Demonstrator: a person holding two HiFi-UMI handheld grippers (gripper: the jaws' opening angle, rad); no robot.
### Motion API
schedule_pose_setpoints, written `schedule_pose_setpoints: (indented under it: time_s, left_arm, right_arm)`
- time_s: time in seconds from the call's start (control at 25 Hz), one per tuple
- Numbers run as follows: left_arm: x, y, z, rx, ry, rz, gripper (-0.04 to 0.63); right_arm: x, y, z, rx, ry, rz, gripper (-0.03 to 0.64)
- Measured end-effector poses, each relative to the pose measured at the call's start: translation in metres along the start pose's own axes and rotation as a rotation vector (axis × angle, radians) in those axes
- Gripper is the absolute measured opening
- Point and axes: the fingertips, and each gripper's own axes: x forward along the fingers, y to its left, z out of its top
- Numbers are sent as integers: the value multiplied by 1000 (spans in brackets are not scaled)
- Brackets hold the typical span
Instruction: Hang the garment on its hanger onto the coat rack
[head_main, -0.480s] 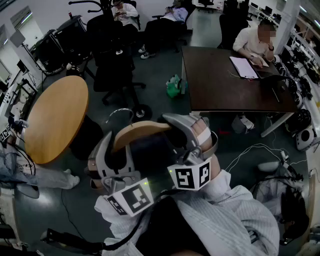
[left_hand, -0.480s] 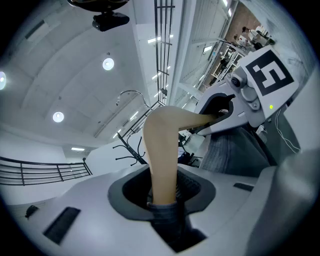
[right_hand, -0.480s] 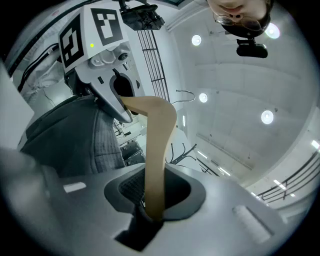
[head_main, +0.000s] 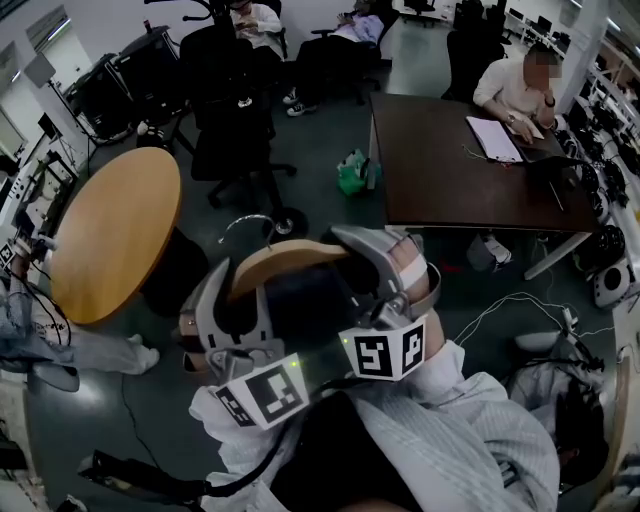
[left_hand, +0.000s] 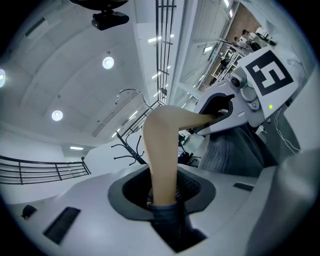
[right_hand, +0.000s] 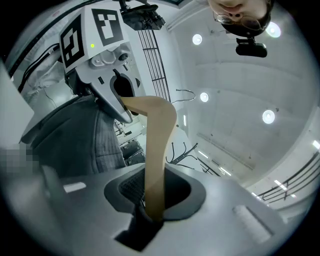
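A curved wooden hanger (head_main: 280, 262) with a metal hook (head_main: 245, 222) is held up between both grippers, a dark garment (head_main: 300, 305) hanging under it. My left gripper (head_main: 237, 300) is shut on the hanger's left arm (left_hand: 162, 150), with dark cloth pinched at its pads. My right gripper (head_main: 385, 265) is shut on the right arm (right_hand: 156, 150). In the left gripper view the jaws (left_hand: 162, 200) clamp the wood and the hook (left_hand: 131, 92) rises above. The right gripper view shows its jaws (right_hand: 152, 205) on the wood and grey garment (right_hand: 75, 135) at the left. A black coat rack (left_hand: 127, 150) (right_hand: 187, 150) stands beyond.
A round wooden table (head_main: 115, 235) stands at the left and a dark desk (head_main: 460, 160) with a seated person at the right. Black office chairs (head_main: 230, 130) and a black stand (head_main: 190, 10) are ahead. Cables (head_main: 510, 305) trail over the floor at the right.
Both grippers keep their hold on the hanger. The room has slid slightly down and right in the head view; the hanger sits about where it was.
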Motion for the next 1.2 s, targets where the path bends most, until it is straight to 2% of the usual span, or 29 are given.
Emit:
schedule_pose_setpoints:
  time_s: [0.44,0.68,0.92,1.2]
  left_arm:
    - [24,-23,-3,-6,47,-2,114]
    - [45,-19,-21,-14,80,2,114]
    - [98,6,-56,-14,69,-16,114]
    - [181,73,-119,11,-1,-58,114]
  right_arm:
    - [8,2,-33,35,-10,28,77]
    - [35,11,-42,48,-21,50,80]
    - [101,20,-51,45,-10,52,81]
    - [220,32,-39,12,18,-16,84]
